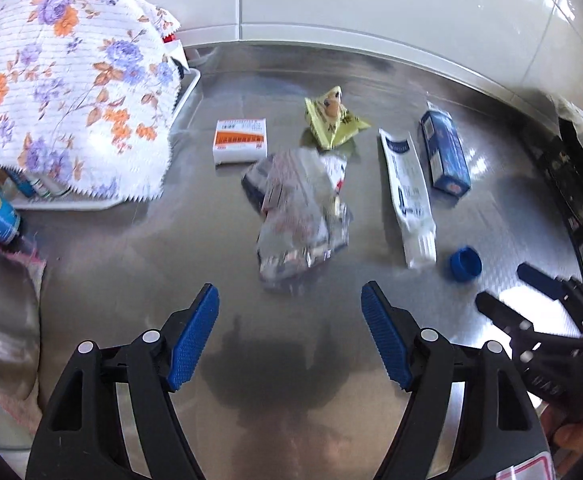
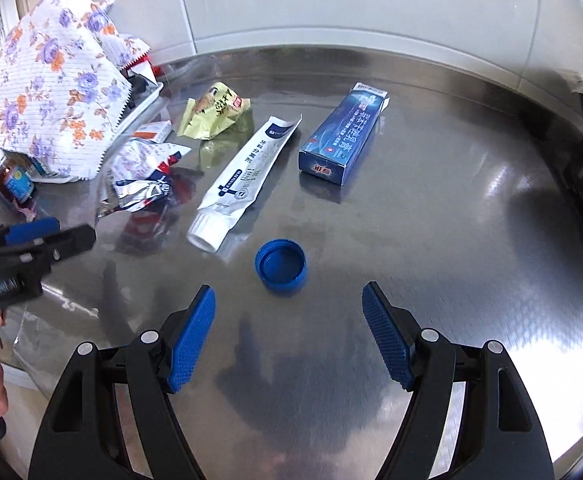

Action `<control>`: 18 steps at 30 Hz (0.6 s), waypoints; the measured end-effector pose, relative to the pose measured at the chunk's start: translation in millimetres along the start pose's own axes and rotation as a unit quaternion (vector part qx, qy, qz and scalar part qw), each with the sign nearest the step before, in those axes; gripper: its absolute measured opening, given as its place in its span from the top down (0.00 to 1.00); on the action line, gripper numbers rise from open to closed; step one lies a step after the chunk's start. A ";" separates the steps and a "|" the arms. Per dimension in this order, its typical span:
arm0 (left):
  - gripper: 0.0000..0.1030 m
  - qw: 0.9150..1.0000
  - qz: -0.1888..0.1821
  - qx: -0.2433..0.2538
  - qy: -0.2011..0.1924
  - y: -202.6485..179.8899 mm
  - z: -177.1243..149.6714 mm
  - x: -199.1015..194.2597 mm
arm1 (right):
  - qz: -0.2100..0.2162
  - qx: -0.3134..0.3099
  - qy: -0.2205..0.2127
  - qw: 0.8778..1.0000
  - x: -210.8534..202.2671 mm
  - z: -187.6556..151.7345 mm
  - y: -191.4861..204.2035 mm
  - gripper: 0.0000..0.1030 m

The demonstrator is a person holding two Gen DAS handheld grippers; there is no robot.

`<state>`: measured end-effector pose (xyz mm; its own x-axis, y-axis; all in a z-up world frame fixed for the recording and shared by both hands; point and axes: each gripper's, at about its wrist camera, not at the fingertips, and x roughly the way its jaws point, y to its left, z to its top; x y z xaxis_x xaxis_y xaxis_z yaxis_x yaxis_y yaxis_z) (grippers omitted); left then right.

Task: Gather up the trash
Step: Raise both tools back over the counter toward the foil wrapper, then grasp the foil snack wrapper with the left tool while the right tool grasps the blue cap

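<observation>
A white tray point(image 1: 189, 92) under a floral cloth point(image 1: 63, 80) holds bottles. On the steel table point(image 2: 431, 240) lie a wrapper point(image 1: 299, 216), tube point(image 2: 239, 184), box point(image 2: 339, 140) and cap point(image 2: 280, 265). Both grippers, left point(image 1: 290, 334) and right point(image 2: 289, 334), have their fingers apart, empty.

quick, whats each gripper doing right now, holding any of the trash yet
Left gripper: open, holding nothing; crumpled foil wrapper lies just ahead of it.
Right gripper: open, holding nothing; blue bottle cap lies just ahead of it.
</observation>
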<state>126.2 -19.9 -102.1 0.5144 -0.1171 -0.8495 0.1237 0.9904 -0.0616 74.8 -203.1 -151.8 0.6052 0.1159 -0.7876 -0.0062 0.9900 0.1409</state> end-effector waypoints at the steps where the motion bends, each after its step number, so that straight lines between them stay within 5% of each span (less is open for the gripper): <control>1: 0.28 1.000 0.000 0.000 -0.001 -0.9 4.9 2.8 | 0.001 0.000 0.003 1.000 4.2 2.2 -0.6 0.26; 8: 0.29 1.000 0.011 -0.004 0.010 -3.6 34.8 34.8 | 0.009 -0.012 0.015 1.000 30.5 14.0 -1.6 0.26; 18: 0.27 0.999 0.011 -0.002 0.031 -4.4 36.7 71.2 | 0.002 -0.051 -0.015 0.999 33.8 8.4 4.5 0.35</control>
<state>193.4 -35.3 -143.1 0.4627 -0.0911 -0.8818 0.1097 0.9929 -0.0450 102.0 -195.4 -172.7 0.6291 0.1198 -0.7681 -0.0891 0.9927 0.0818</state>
